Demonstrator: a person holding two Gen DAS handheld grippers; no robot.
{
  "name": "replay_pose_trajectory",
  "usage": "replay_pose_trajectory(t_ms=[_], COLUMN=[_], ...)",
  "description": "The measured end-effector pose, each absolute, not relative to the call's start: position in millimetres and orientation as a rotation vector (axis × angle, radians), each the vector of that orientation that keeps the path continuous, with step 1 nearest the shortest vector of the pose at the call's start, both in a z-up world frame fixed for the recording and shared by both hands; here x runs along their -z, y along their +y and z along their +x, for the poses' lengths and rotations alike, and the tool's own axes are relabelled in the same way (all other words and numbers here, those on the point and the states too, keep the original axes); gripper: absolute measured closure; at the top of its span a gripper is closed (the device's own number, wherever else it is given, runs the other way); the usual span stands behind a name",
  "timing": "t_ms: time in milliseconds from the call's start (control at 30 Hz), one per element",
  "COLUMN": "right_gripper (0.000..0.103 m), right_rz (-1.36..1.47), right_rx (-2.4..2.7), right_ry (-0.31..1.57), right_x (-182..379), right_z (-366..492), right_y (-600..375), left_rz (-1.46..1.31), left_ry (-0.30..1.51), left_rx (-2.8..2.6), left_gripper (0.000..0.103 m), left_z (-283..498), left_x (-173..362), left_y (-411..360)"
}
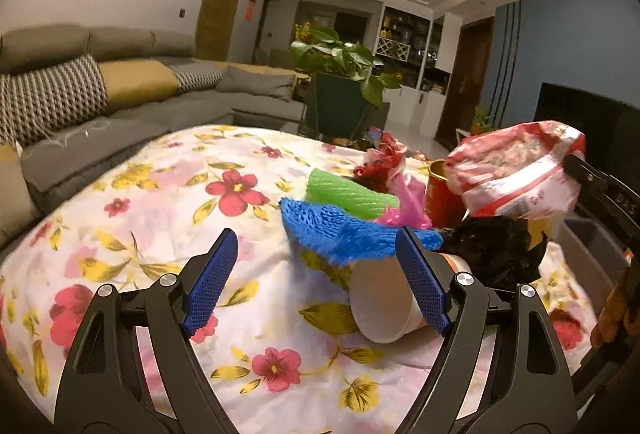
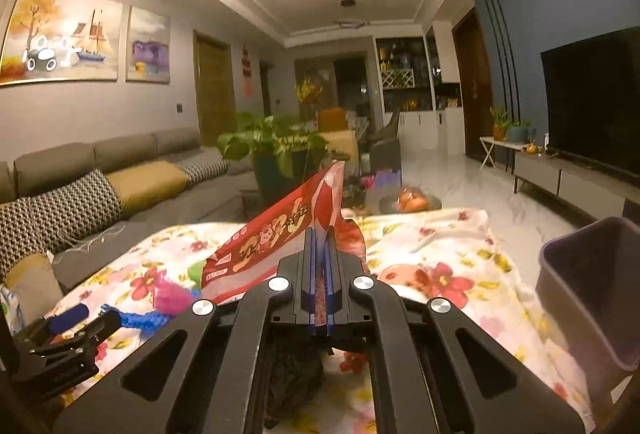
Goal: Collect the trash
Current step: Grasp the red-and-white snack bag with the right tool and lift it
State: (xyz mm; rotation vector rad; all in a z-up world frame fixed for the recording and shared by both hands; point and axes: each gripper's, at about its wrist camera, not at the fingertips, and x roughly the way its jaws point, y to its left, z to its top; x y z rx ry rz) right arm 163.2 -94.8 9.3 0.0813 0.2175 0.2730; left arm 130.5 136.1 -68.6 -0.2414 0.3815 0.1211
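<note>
Right claw (image 2: 320, 234) pinches red snack bag (image 2: 276, 238) beside grey bin (image 2: 592, 298).

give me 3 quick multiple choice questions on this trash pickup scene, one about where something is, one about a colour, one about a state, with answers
1. Where does the paper cup lie?
A. on its side on the floral tablecloth, near the left gripper's right finger
B. upright on the sofa
C. inside the grey bin

2. What colour is the foam net just beyond the left gripper?
A. yellow
B. blue
C. white

3. What is the state of the right gripper?
A. wide open over the cloth
B. shut on nothing
C. shut on the red snack bag

Answers:
1 A, the cup is tipped over on the cloth, its open end toward the camera.
2 B, the net is bright blue, in front of a green one.
3 C, the pads are pressed together with the bag's edge between them.
</note>
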Motion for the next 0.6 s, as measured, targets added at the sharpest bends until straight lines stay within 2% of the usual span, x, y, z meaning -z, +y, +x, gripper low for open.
replay_pose_trajectory(t_ms=[200, 367, 467, 533, 600], right_gripper=[0.099, 0.099, 0.099, 0.099, 0.099], right_rz=[0.105, 0.098, 0.093, 0.092, 0.096], right_rx=[-0.256, -0.24, -0.237, -0.235, -0.237], right_ry=[0.181, 0.164, 0.16, 0.158, 0.156], right_x=[-15, -15, -15, -16, -16], right_z=[143, 128, 123, 123, 121], right_y=[-106, -110, -112, -112, -113], left_rz=[-0.353, -0.407, -0.426, -0.439, -0.466], left_ry=[0.407, 0.468, 0.488, 0.496, 0.509], left_rx=[-0.084, -0.011, 0.029, 0.052, 0.074], left_gripper=[0.024, 0.033, 0.047, 0.062, 0.073], left_z=[131, 143, 151, 156, 160], left_x=[67, 76, 78, 79, 82], left_y=[155, 155, 152, 149, 149])
